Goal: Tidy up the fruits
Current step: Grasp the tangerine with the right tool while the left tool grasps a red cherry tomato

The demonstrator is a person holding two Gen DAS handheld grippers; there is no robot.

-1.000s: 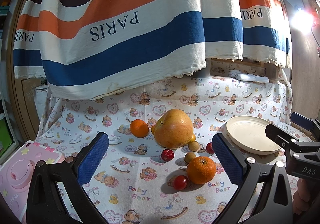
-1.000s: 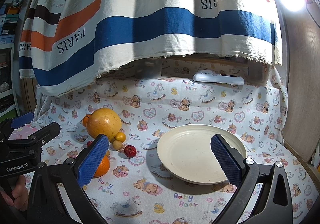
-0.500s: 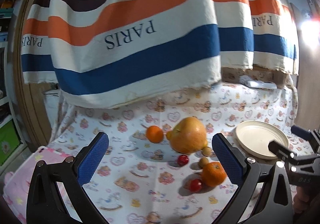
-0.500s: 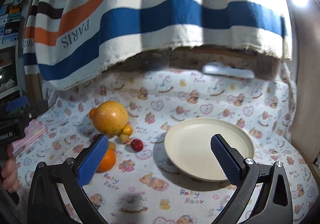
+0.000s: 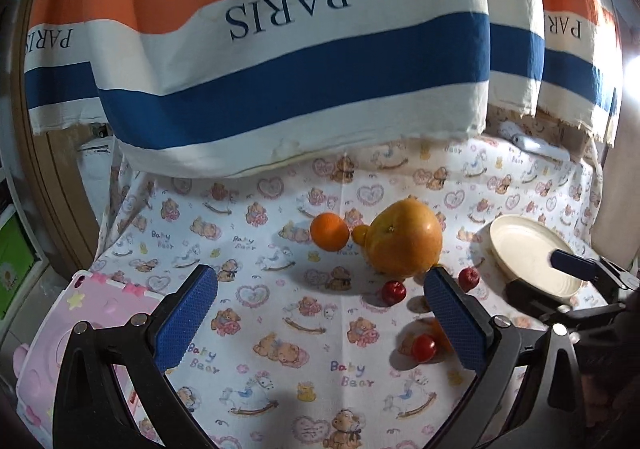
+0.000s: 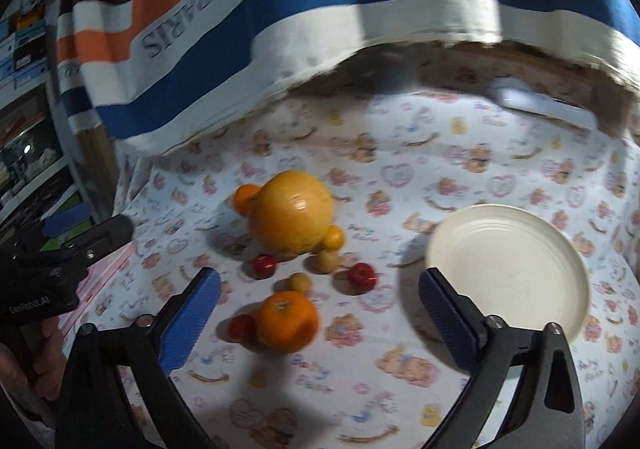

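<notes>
Left tongs (image 5: 320, 313) and right tongs (image 6: 320, 313) both spread apart, gripping nothing, grapefruit (image 6: 291, 213) left of cream plate (image 6: 508, 269), possibly cherry tomatoes (image 6: 362, 275) between.

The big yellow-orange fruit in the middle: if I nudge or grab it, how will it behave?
The big fruit is round, so it will probably roll if nudged, likely bumping the small yellow fruits touching it. It looks heavy and wide against the open right gripper, so a grip may slip on its glossy skin.
</notes>
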